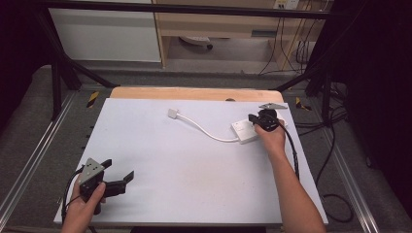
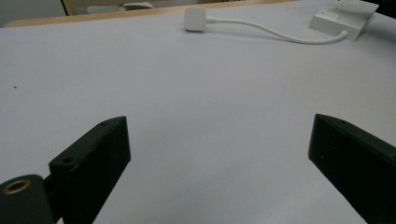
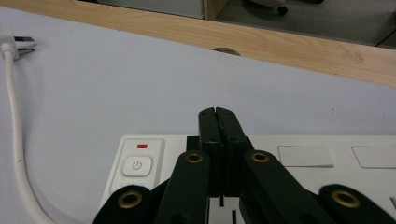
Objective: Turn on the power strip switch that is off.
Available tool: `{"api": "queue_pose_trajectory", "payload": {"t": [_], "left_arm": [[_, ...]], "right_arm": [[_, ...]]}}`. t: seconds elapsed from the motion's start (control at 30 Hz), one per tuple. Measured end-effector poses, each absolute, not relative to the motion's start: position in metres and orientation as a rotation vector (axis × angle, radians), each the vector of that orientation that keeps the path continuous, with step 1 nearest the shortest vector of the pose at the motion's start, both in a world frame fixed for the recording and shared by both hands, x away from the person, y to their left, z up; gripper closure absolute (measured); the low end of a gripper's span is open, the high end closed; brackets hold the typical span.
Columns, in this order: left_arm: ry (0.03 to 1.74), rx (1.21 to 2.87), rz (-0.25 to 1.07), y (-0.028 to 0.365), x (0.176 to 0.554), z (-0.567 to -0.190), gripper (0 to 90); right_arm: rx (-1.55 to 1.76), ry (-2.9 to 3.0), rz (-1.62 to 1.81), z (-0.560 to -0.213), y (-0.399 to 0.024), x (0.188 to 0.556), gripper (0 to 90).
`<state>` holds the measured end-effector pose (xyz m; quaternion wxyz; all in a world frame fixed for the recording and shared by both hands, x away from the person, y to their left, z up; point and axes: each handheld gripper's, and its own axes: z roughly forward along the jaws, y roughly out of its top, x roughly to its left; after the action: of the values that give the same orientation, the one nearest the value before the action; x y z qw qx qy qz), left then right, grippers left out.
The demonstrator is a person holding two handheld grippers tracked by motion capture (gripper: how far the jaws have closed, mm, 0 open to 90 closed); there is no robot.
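My right gripper (image 1: pixel 256 119) sits over the power strip (image 1: pixel 244 131); my left gripper (image 1: pixel 118 171) waits at the near left corner.

In the right gripper view I see the jaws pressed flat together with nothing between them, tips above the strip (image 3: pixel 299 156) just beside its power button (image 3: pixel 137 165) (a small red light (image 3: pixel 142 146) shows above it). The strip lies at the far right of the white mat (image 1: pixel 160 160), its white cable (image 1: pixel 206 130) curving left to the plug (image 1: pixel 173 113), which lies loose on the mat. My left gripper's jaws stand wide apart over bare mat (image 2: pixel 196 116), holding nothing, well apart from plug (image 2: pixel 196 19) and strip (image 2: pixel 343 17). A wooden edge (image 1: pixel 194 93) runs behind the mat.
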<state>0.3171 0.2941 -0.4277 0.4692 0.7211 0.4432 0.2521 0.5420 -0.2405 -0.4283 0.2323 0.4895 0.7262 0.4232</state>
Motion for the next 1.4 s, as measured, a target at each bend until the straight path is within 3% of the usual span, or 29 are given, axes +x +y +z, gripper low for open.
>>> {"api": "queue_pose_trajectory", "payload": {"t": [0.53,0.83,1.4], "left_arm": [[1.081,1.774,0.614,0.293,0.317,-0.428,5.8],[1.081,1.771,0.607,0.293,0.316,-0.428,5.8],[1.081,1.773,0.608,0.293,0.315,-0.428,5.8]], "right_arm": [[1.296,2.006,1.21,-0.411,-0.236,0.531,89.4],[1.29,2.009,1.227,-0.404,-0.236,0.526,77.5],[1.255,1.991,1.296,-0.383,-0.237,0.51,63.0]]}}
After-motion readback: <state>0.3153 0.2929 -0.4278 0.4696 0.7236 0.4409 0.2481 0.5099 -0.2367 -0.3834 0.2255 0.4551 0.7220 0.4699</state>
